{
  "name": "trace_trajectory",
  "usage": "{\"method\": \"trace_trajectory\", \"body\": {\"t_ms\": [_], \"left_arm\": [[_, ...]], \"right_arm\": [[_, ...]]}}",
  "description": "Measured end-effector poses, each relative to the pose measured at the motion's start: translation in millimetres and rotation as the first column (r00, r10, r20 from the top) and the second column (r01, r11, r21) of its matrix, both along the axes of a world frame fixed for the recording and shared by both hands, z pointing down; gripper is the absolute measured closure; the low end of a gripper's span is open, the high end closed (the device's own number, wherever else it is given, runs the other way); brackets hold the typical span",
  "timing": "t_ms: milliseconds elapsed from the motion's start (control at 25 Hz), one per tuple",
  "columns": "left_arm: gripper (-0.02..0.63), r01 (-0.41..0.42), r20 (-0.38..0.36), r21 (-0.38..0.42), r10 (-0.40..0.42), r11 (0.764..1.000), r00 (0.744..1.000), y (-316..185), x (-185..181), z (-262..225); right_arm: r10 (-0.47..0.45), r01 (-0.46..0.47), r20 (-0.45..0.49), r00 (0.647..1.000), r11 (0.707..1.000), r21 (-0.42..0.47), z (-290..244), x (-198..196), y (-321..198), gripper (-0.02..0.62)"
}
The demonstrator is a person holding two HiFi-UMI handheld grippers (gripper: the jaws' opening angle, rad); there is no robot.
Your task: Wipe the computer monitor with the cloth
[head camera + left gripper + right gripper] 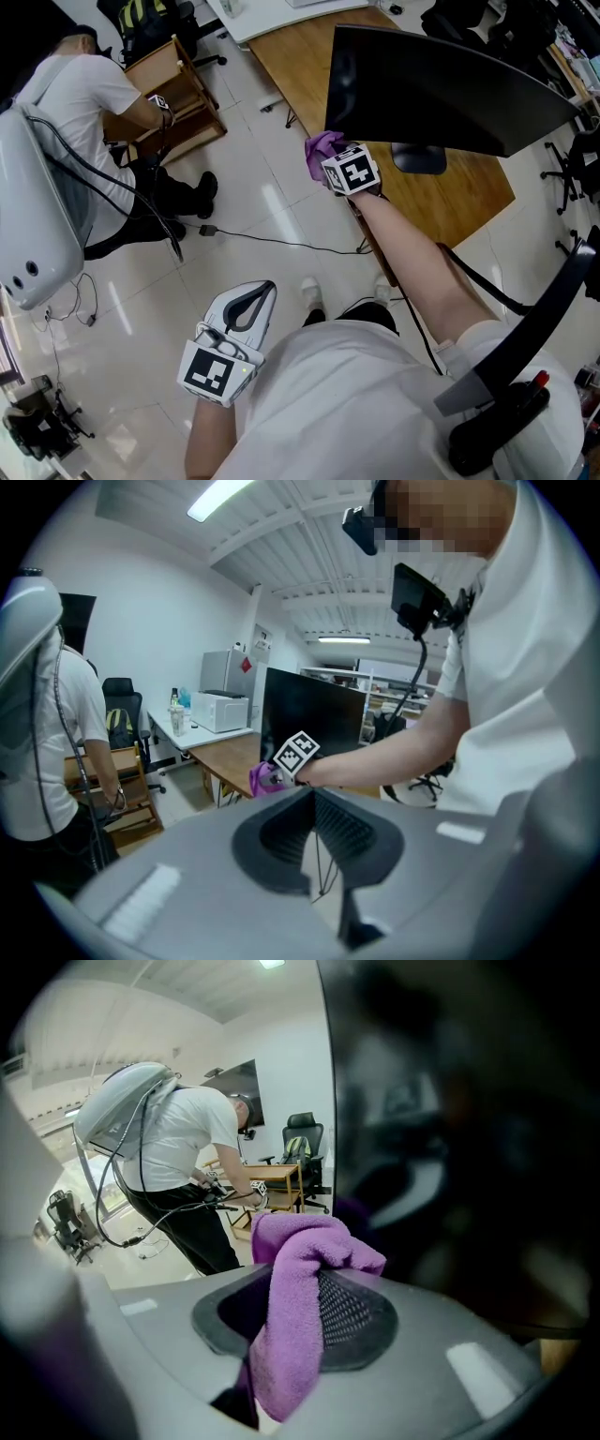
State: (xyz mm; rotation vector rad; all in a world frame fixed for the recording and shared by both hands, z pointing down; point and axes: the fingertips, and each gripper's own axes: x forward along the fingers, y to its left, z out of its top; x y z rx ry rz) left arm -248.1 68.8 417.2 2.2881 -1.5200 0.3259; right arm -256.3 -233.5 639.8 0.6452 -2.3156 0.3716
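The black monitor [441, 89] stands on a wooden desk [309, 56], its dark screen [459, 1138] filling the right half of the right gripper view. My right gripper [323, 155] is shut on the purple cloth [322, 148], whose bunched end [314, 1246] sits right at the screen's left edge. My left gripper [258, 295] hangs low over the floor beside my body, shut with nothing in it. From the left gripper view the cloth [264, 778] and the monitor [314, 719] lie ahead.
A person in a white shirt [80, 89] bends over a wooden shelf unit [173, 89] at the left. A cable [272, 242] runs across the tiled floor. A black office chair [562, 159] stands at the right, a white table [272, 14] behind the desk.
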Motion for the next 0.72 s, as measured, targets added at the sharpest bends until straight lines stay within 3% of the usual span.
{"method": "trace_trajectory", "body": {"t_ms": [720], "left_arm": [[0.583, -0.033, -0.035, 0.065, 0.035, 0.997, 0.999, -8, 8, -11]], "right_arm": [[-0.038, 0.030, 0.076, 0.996, 0.994, 0.107, -91, -11, -5, 0.466]]}}
